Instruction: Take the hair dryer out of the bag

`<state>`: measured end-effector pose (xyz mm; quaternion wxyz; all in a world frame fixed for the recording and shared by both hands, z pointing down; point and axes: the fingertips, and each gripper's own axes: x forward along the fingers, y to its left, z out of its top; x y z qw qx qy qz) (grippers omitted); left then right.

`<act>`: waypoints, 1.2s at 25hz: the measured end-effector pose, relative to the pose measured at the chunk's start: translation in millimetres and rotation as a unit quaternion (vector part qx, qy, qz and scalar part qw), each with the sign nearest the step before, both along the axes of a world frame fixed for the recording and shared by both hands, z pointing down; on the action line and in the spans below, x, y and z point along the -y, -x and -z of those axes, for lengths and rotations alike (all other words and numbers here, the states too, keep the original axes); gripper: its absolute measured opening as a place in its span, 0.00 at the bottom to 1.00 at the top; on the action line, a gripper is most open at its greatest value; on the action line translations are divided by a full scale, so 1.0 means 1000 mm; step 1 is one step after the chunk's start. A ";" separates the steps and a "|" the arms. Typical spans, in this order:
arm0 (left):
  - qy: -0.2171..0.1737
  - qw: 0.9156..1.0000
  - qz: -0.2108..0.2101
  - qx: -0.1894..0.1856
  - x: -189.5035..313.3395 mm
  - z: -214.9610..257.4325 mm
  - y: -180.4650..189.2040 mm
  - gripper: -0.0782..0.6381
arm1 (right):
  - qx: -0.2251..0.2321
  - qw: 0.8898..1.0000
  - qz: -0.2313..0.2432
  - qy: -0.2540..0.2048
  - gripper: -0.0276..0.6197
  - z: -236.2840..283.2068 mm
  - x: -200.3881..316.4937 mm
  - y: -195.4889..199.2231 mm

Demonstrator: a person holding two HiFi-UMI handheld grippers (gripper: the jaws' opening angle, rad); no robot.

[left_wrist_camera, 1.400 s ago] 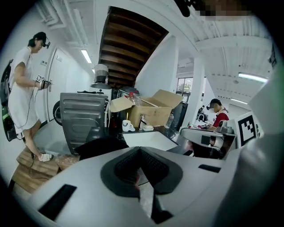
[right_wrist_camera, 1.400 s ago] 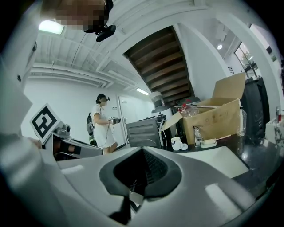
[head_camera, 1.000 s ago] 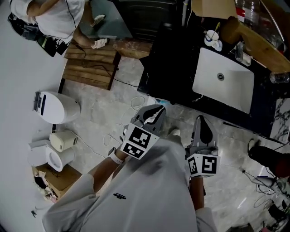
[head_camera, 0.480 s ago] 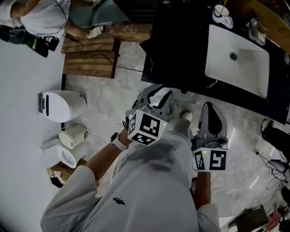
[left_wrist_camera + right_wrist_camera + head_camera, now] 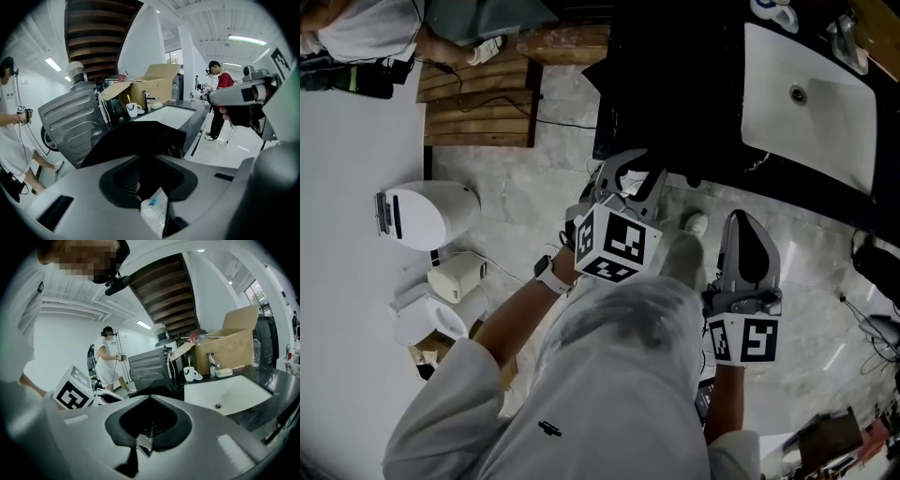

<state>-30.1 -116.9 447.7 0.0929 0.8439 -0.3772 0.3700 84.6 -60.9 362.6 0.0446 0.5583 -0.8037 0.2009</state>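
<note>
A black bag (image 5: 140,139) lies slumped on the dark counter beside the white sink (image 5: 811,103); from above the bag (image 5: 649,105) is hard to tell from the counter. No hair dryer shows in any view. My left gripper (image 5: 630,174) points down at the bag's near edge, just short of it. Its jaws are opening, and in the left gripper view my left gripper (image 5: 148,161) has nothing between them. My right gripper (image 5: 742,218) hangs to the right over the marble floor. In its own view my right gripper (image 5: 150,397) is shut and empty.
A cardboard box (image 5: 151,86), a mug (image 5: 189,373) and a tap stand behind the sink. A grey ribbed panel (image 5: 70,121) leans left of the bag. On the floor are a white appliance (image 5: 427,214), a wooden pallet (image 5: 478,105) and loose cables. Other people stand about.
Both grippers have come down towards the counter. The left gripper's jaws, shut a second ago, now stand apart. The right gripper stays shut.
</note>
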 end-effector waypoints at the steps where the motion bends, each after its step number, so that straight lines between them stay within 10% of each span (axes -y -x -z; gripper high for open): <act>1: 0.006 1.000 0.008 -0.009 0.000 -0.001 0.000 0.21 | -0.003 1.000 -0.001 0.006 0.05 -0.002 -0.002 0.000; 16: 0.041 0.994 0.036 -0.092 0.027 0.014 -0.001 0.14 | -0.034 0.997 0.062 0.021 0.06 -0.033 0.011 0.040; 30: 0.032 0.993 0.025 -0.110 0.053 0.031 -0.007 0.14 | -0.007 0.992 0.074 0.098 0.38 -0.082 0.054 0.062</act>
